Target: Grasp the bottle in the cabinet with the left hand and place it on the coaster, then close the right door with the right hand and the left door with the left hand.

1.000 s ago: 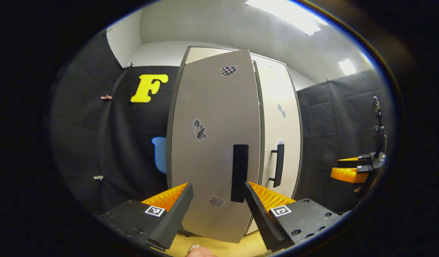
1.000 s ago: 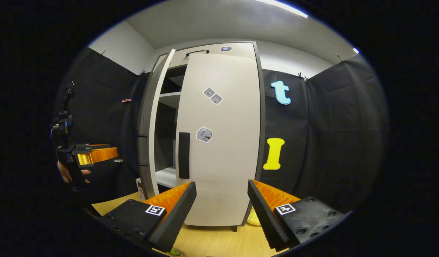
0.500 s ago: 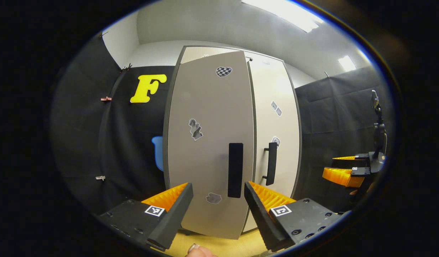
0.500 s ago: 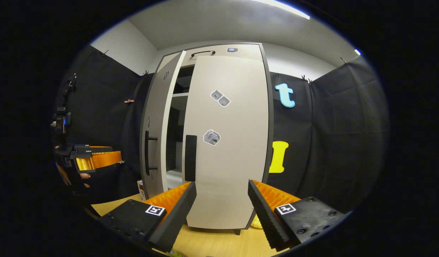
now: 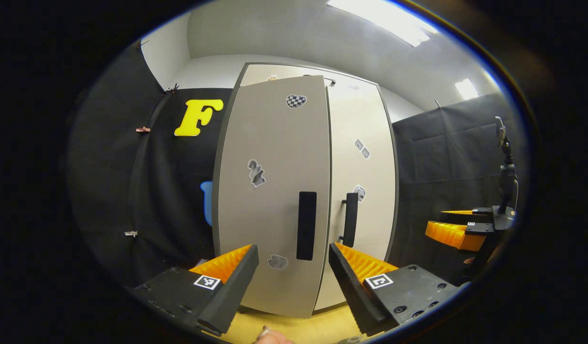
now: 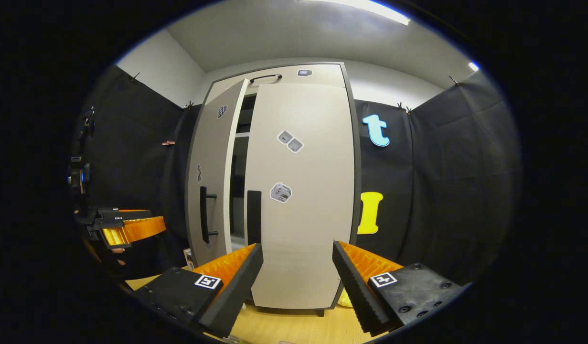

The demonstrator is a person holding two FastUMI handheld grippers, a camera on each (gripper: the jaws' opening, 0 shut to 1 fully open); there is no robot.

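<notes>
Grey left door (image 6: 208,181) stands ajar at centre frame, seemingly untouched; left gripper (image 5: 293,277) and right gripper (image 6: 297,274) gape wide, holding nothing.

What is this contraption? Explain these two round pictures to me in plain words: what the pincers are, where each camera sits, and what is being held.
There is no robot here. A person holds a two-finger tool in each hand, and a wide-angle camera rides on each one. The left gripper view looks along the left tool, and the right gripper view looks along the right tool. Each tool's two fingers poke up from the bottom of its own picture. Both face a tall cabinet standing on a wooden table. The right door looks shut. The left door stands slightly ajar, with a dark gap beside it. Both tools are open and hold nothing. Each view also catches the other tool off to the side.
</notes>
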